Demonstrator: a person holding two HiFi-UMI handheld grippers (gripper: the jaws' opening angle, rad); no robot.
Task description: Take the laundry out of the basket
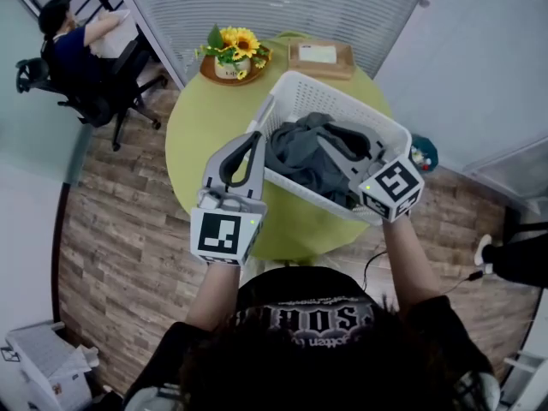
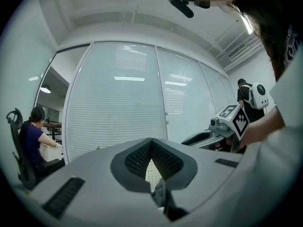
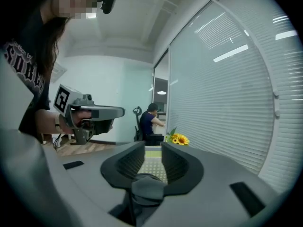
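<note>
Grey laundry (image 1: 300,148) lay heaped in the basket (image 1: 342,101); the right gripper (image 3: 153,151) hung over it, jaws slightly apart and empty, the left gripper (image 2: 151,143), jaws together, at the left rim. A shallow pinch risked slipping off the laundry.

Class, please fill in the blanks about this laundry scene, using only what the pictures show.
1. The white basket stands on a round ____ table.
2. The grey laundry lies ____ the basket.
3. The flowers on the table are ____.
4. In the head view, the cardboard box lies to the ____ of the flowers.

Missing words: green; inside; sunflowers; right
</note>
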